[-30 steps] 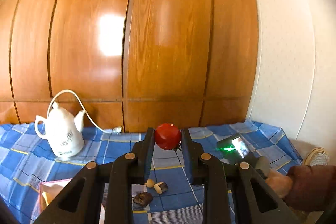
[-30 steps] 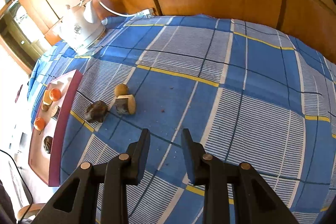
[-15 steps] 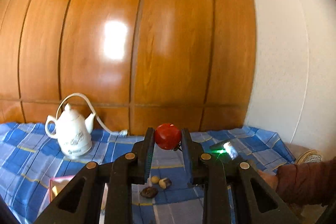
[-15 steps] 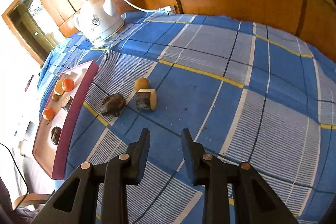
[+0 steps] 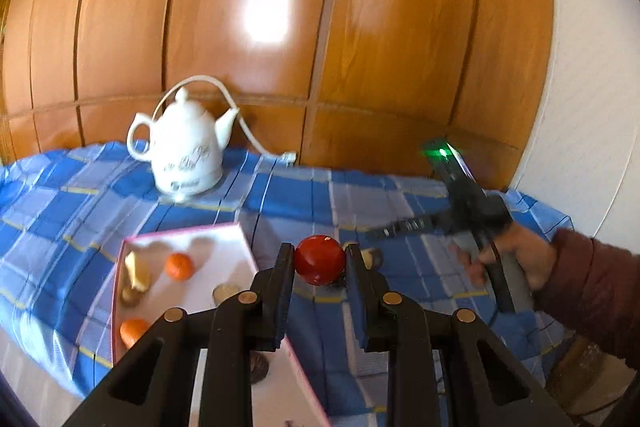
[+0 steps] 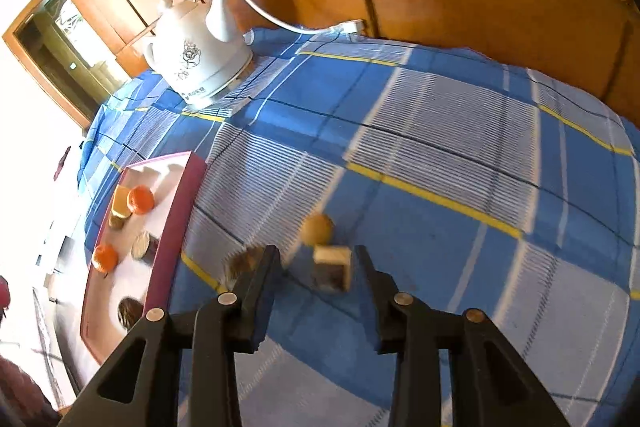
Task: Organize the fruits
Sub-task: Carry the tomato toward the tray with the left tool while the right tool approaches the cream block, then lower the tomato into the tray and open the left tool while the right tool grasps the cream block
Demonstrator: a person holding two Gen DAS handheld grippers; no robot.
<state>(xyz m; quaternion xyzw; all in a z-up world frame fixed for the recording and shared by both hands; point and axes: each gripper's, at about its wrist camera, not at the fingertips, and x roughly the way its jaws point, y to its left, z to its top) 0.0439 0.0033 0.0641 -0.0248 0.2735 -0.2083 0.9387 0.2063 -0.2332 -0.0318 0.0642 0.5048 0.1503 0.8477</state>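
My left gripper (image 5: 319, 261) is shut on a red round fruit (image 5: 319, 259) and holds it above the blue checked cloth, just right of the pink-rimmed tray (image 5: 192, 235). The tray holds two orange fruits (image 5: 179, 266), a pale slice (image 5: 136, 271) and some brown pieces. My right gripper (image 6: 318, 259) is open and low over the cloth; a cut brown-and-cream piece (image 6: 332, 267) lies between its fingertips. A round tan fruit (image 6: 317, 228) lies just beyond it and a dark brown piece (image 6: 242, 263) sits by the left finger. The tray also shows in the right wrist view (image 6: 176, 211).
A white ceramic kettle (image 5: 184, 151) with a white cord stands at the back of the table, also in the right wrist view (image 6: 196, 55). Wood panelling runs behind the table and a white wall stands to the right. The right hand holding its gripper (image 5: 480, 223) is right of the fruit.
The left gripper has tilted down and moved left with the red fruit, so the tray now shows below it. The right gripper has opened wider and moved forward around the cut piece.
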